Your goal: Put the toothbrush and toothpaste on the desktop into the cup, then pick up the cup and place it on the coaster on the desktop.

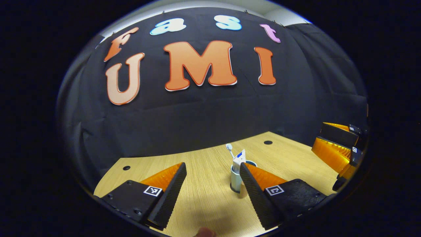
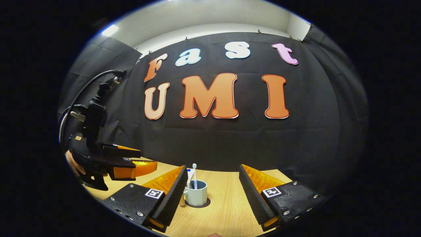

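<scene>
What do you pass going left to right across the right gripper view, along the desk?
Left claw → cup with toothbrush on the coaster → right claw's right finger.

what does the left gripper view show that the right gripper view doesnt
Left gripper view adds: two table holes, and the right gripper at its right edge.
Right gripper view adds: the left gripper with a hand and cable, and a ceiling light.
Shared: the cup holding toothbrush and toothpaste, on the coaster.
</scene>
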Available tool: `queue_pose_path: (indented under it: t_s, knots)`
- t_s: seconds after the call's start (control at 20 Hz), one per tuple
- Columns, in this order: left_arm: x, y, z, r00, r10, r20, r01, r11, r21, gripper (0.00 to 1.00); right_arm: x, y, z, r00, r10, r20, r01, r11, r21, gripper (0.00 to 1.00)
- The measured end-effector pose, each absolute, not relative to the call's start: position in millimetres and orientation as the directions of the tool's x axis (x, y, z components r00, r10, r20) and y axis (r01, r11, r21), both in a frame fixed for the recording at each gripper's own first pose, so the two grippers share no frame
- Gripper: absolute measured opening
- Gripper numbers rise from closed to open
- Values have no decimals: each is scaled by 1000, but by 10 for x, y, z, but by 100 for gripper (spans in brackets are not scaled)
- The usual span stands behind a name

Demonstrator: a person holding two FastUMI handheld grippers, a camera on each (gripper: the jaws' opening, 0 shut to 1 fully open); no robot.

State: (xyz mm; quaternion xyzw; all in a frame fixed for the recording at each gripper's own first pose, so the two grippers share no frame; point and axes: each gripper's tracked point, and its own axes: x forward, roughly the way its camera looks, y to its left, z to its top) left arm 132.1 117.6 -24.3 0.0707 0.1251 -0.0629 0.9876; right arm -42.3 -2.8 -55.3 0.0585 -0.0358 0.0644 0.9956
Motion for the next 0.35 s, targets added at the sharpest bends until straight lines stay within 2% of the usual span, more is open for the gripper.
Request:
queue_pose_path:
  t_s: [0.2, 0.25, 0.3, 0.35]
  knots:
    - [1178, 1270, -20, 995, -41, -86, 51, 992, 116, 97, -484, 52, -639, 987, 135, 82, -142, 987, 81, 94]
    - [1127, 1277, -3, 997, -26, -67, 33, 993, 114, 97, -498, 69, -641, 987, 137, 84, -143, 987, 77, 99]
    - [1114, 1260, 13, 998, -27, -53, 33, 993, 112, 97, -499, 98, -645, 985, 145, 88, -152, 986, 75, 94]
    - [1088, 1290, 1, 999, -15, -52, 21, 994, 110, 100, -507, 120, -640, 985, 150, 88, -157, 985, 72, 94]
